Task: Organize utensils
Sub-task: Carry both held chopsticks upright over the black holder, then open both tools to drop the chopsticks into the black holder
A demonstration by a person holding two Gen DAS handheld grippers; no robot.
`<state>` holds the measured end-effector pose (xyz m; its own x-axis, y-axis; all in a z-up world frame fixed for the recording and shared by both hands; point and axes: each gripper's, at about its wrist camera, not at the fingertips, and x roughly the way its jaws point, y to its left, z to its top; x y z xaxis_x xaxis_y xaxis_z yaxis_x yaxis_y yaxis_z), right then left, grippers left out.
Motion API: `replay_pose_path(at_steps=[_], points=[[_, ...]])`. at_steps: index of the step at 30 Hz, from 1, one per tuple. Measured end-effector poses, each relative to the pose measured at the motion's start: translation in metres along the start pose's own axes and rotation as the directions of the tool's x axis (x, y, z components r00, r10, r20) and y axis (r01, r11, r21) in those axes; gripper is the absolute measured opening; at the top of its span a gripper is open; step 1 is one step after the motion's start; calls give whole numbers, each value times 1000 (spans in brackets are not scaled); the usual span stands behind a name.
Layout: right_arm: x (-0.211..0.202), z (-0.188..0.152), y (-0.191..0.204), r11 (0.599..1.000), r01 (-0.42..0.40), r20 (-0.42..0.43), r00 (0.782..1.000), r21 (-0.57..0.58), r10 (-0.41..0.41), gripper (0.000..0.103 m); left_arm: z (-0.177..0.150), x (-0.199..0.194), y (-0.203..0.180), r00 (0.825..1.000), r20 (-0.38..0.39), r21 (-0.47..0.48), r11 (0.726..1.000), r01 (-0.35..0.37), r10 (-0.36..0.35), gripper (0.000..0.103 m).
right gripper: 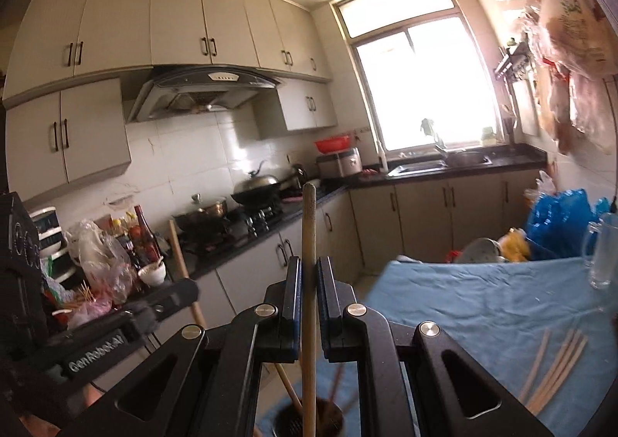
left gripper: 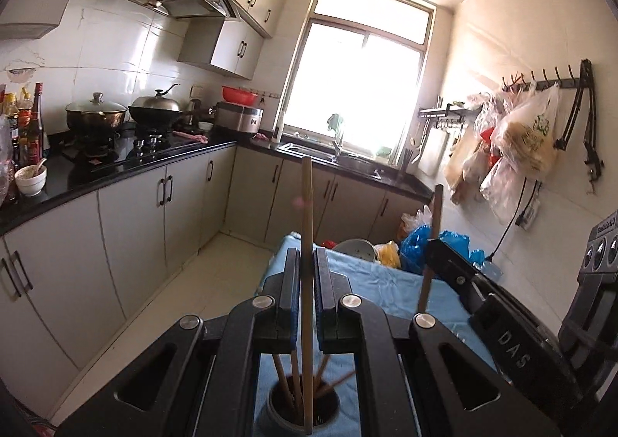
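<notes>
Both grippers were up over the blue cloth [right gripper: 483,305] of the table, and each had a chopstick pinched upright. The left gripper [left gripper: 307,259] had its two fingers pressed together on a pale wooden chopstick [left gripper: 306,213], which rose past the fingertips and ran down toward the dark utensil holder [left gripper: 301,412] just beneath it. That holder stood on the cloth with several more chopsticks leaning in it.

The right gripper [right gripper: 308,267] was clamped the same way, on a second chopstick [right gripper: 309,228], its top end standing well above the fingers and its lower end hanging over the holder's mouth. Whether either stick's tip touched the holder, I could not tell.

Each tool showed in the other's camera. In the left wrist view the right gripper reached in from the right with its stick held upright, and raised letters on its body read "DAS" [left gripper: 511,350]. In the right wrist view the left gripper came in from the left, and white lettering on it read "GenRobot.AI" [right gripper: 96,354].

Out on the cloth, to the right, a loose bunch of pale chopsticks [right gripper: 560,367] lay flat, well apart from the holder. A clear glass [right gripper: 604,251] stood near the table's far right edge, blurred. Behind it all sat the kitchen counter with its pots and a bright window.
</notes>
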<state>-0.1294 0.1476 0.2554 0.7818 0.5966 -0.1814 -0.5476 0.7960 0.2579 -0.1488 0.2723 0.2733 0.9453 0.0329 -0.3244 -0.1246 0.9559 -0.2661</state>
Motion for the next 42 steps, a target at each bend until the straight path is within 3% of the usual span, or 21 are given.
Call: replay_pose_path(at_steps=[5, 14, 24, 31, 35, 39, 42], points=[[34, -3, 9, 1000, 16, 25, 1000, -17, -15, 8, 3, 33, 10, 1000, -7, -4, 1000, -3, 3, 6], [69, -35, -8, 997, 78, -26, 997, -19, -78, 8, -27, 81, 23, 994, -109, -33, 999, 8, -12, 6], [66, -50, -17, 996, 91, -60, 994, -24, -92, 9, -47, 87, 24, 988, -152, -37, 999, -19, 13, 6], [51, -46, -15, 993, 108, -34, 993, -43, -109, 10, -49, 73, 23, 987, -157, -51, 998, -47, 38, 7], [39, -41, -20, 992, 123, -26, 992, -41, -124, 27, -49, 59, 20, 985, -154, -30, 996, -84, 78, 8], [19, -36, -27, 988, 147, -12, 989, -37, -147, 37, -50, 41, 13, 986, -127, -17, 994, -110, 107, 35], [-3, -31, -36, 987, 160, 10, 987, -19, -160, 49, -52, 27, 1, 987, -105, 10, 992, -122, 123, 36]])
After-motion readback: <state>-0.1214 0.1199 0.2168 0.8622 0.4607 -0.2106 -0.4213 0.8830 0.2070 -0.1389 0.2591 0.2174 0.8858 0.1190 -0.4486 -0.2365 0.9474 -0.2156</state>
